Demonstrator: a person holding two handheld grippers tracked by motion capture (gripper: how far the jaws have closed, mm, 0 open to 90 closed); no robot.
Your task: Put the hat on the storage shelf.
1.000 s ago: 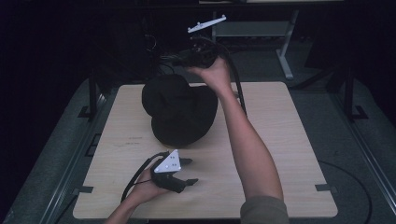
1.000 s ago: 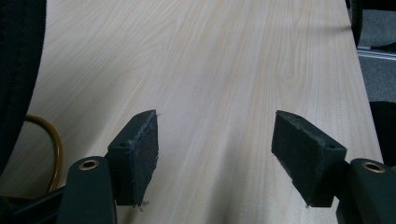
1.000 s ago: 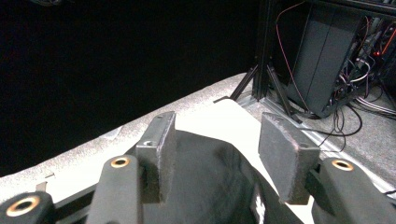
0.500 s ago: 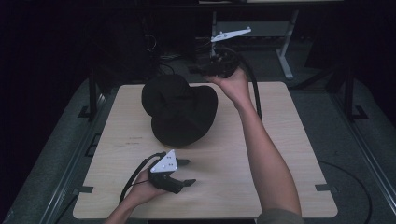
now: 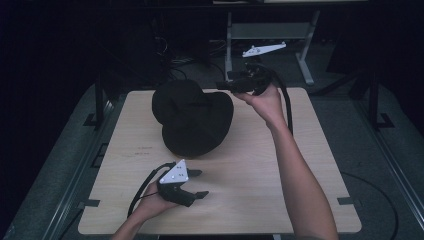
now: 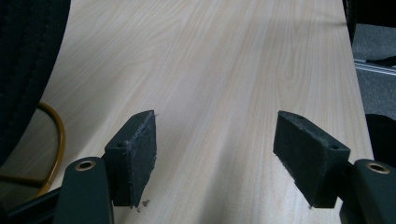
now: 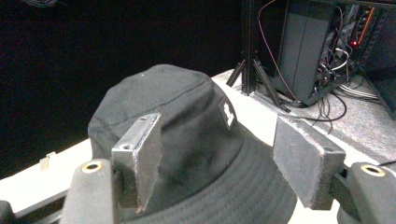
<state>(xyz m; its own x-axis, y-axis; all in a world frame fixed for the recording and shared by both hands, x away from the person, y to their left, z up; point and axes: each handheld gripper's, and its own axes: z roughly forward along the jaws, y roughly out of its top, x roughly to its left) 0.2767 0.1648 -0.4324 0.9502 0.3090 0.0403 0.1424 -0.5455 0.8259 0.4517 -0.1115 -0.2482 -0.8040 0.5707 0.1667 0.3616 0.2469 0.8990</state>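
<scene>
Hat [image 5: 192, 117] brim hides behind right tool [image 5: 226, 86] jaws, cropped below.

The hat [image 5: 192, 117] takes up the far-left middle of the surface [image 5: 310, 165]. The right half and the near edge lie bare. Bare wood also shows ahead of the left hand-held gripper [image 5: 196, 183], between its spread jaws.
</scene>
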